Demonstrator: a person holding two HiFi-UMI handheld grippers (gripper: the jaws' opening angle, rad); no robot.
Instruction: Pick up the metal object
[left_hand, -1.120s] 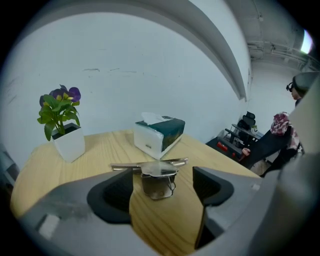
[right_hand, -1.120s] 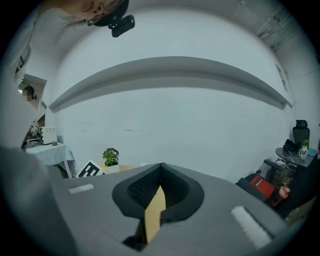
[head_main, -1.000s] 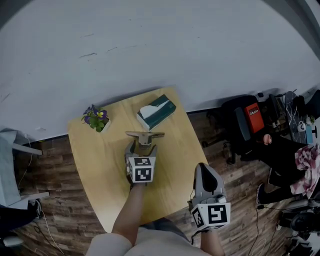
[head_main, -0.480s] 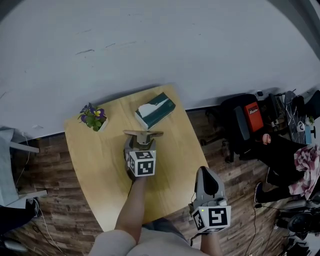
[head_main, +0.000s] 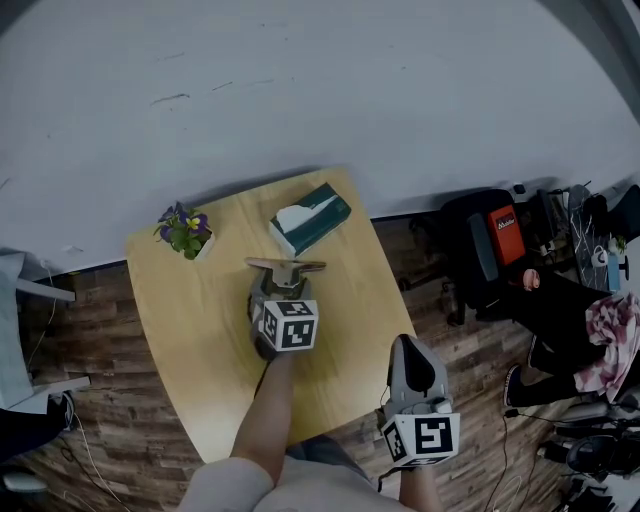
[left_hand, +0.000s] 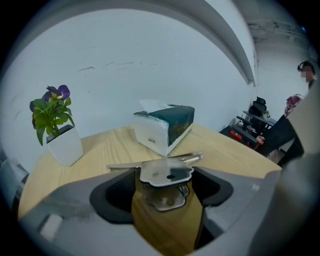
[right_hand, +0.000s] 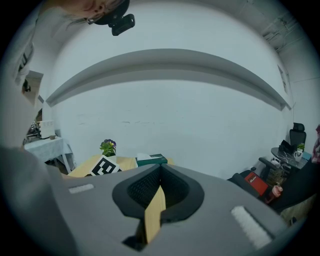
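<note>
The metal object, a flat silvery piece with a bar sticking out to each side and a small bracket hanging under it, is held at the tip of my left gripper over the middle of the wooden table. In the left gripper view the metal object sits between the two grey jaws, and my left gripper is shut on it. My right gripper hangs off the table's near right corner, shut and holding nothing. Its jaws meet in the right gripper view.
A green and white tissue box lies at the table's far edge, just beyond the metal object. A potted purple flower stands at the far left. To the right of the table are a black chair and a seated person.
My left gripper has risen and tilted a little with the metal object in it. The right gripper has hardly moved.
</note>
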